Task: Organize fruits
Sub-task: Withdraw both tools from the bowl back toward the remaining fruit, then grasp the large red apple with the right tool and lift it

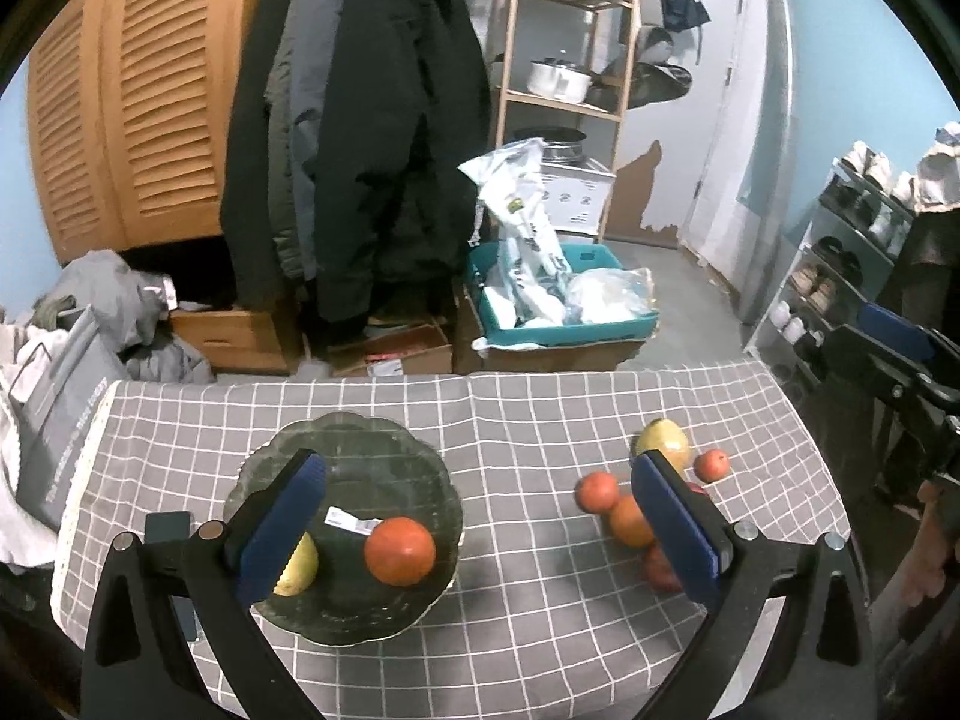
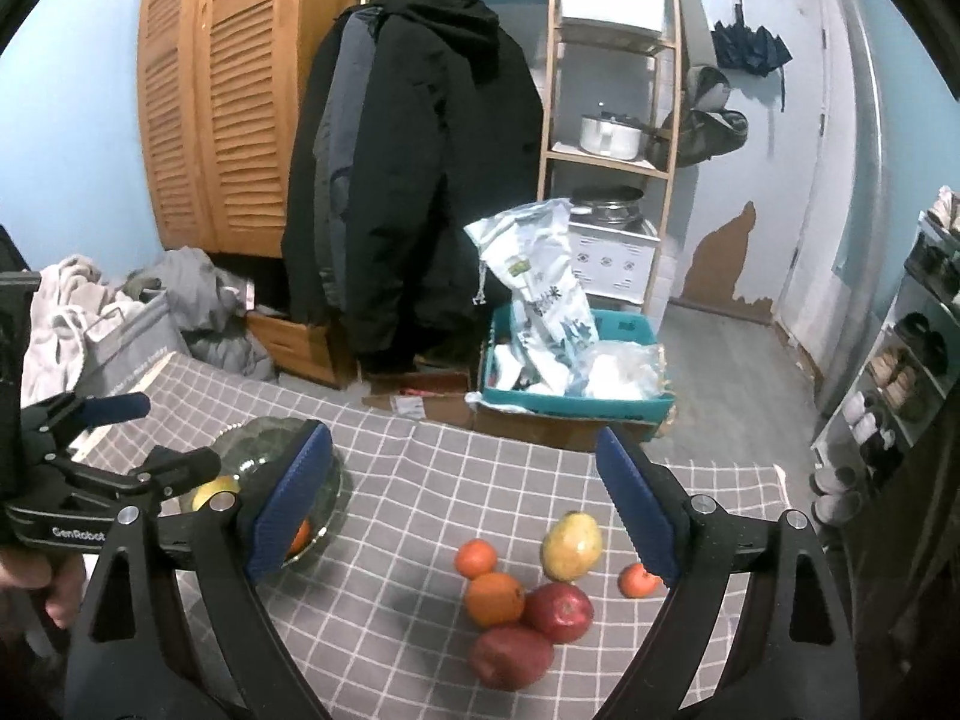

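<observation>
Both tongs are released — left gripper (image 1: 480, 534) over the glass plate (image 1: 420, 612) (two fruits in), right gripper (image 2: 462, 510) above the loose fruit pile (image 2: 516, 606) — next, clamp one there.

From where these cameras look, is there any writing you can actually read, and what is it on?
"GenRobot": white letters on the black body of the left gripper, seen from the right wrist.
White sticker on the dark glass plate: print too small to read.
Grey fabric bag: blurred lettering.
White printed plastic bag: unreadable.
</observation>
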A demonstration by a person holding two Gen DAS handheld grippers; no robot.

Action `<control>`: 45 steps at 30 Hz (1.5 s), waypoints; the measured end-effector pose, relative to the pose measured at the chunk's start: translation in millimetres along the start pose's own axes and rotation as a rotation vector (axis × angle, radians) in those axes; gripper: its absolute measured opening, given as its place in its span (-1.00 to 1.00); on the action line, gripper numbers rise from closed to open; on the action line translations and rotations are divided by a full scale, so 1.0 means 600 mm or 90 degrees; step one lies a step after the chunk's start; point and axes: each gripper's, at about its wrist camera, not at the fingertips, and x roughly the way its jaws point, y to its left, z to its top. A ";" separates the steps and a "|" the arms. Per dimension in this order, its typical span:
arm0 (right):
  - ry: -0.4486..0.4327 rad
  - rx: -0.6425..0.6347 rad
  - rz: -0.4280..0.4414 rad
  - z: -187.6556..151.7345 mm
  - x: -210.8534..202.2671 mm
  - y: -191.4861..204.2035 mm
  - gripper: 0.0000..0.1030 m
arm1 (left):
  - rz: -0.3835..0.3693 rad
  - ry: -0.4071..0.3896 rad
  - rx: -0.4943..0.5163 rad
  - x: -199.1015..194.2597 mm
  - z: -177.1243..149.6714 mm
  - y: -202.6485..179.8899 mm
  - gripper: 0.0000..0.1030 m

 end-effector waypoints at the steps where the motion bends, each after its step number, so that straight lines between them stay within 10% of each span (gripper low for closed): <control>1: 0.001 0.003 -0.001 -0.002 -0.002 -0.004 0.72 | -0.003 0.004 0.003 0.003 0.000 -0.005 0.99; 15: 0.067 0.061 -0.027 -0.070 0.019 -0.075 0.72 | -0.046 0.071 0.048 0.064 -0.030 -0.075 0.99; 45: 0.370 0.106 -0.013 -0.277 0.205 -0.082 0.72 | 0.036 0.243 0.085 0.232 -0.132 -0.094 0.98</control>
